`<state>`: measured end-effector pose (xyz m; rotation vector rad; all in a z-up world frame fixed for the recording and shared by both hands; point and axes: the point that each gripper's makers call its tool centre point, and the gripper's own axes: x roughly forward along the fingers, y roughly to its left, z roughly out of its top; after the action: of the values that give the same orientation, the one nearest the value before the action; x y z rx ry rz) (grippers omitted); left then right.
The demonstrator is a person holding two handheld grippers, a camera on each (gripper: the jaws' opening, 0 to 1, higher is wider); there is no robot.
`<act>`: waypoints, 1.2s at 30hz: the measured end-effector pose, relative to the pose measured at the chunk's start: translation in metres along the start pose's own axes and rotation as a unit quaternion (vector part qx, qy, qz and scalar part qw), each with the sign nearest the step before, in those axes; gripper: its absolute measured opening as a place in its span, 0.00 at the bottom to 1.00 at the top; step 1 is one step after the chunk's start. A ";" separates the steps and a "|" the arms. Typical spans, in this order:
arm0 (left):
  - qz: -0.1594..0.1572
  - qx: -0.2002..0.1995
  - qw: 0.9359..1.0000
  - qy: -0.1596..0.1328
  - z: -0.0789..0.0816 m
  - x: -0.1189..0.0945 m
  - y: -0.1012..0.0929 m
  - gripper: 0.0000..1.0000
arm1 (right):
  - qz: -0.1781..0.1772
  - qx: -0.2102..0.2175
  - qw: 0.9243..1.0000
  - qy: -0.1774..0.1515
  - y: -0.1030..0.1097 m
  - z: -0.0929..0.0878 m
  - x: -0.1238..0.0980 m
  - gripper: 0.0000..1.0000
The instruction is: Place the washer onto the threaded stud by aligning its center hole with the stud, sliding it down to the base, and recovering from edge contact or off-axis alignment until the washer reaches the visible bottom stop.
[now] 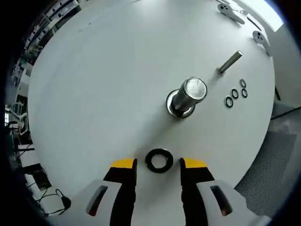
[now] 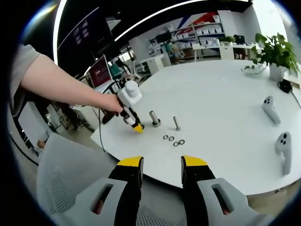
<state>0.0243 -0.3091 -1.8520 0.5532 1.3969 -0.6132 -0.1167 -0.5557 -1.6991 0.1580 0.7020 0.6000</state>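
In the left gripper view, the left gripper (image 1: 158,165) stands with its jaws spread wide, gripping nothing; the black washer (image 1: 158,160) lies flat on the white table (image 1: 94,84) between its yellow-tipped fingers. Beyond stands the upright threaded stud (image 1: 187,96), then three small rings (image 1: 236,92) and a lying bolt (image 1: 230,61) nearer the table's far edge. In the right gripper view, the right gripper (image 2: 161,168) hangs wide apart and empty off the table's near edge.
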 end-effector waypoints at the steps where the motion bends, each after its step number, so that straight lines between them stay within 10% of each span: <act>1: -0.001 0.001 1.000 0.001 0.000 0.000 0.000 0.35 | 0.000 0.001 1.000 -0.001 0.000 0.000 0.000 0.34; 36: 0.007 0.033 0.999 0.035 -0.001 -0.001 0.003 0.21 | 0.006 -0.003 1.000 0.002 0.003 0.000 0.000 0.34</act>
<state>0.0259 -0.3058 -1.8512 0.6417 1.4411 -0.6357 -0.1181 -0.5531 -1.6987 0.1557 0.7033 0.6146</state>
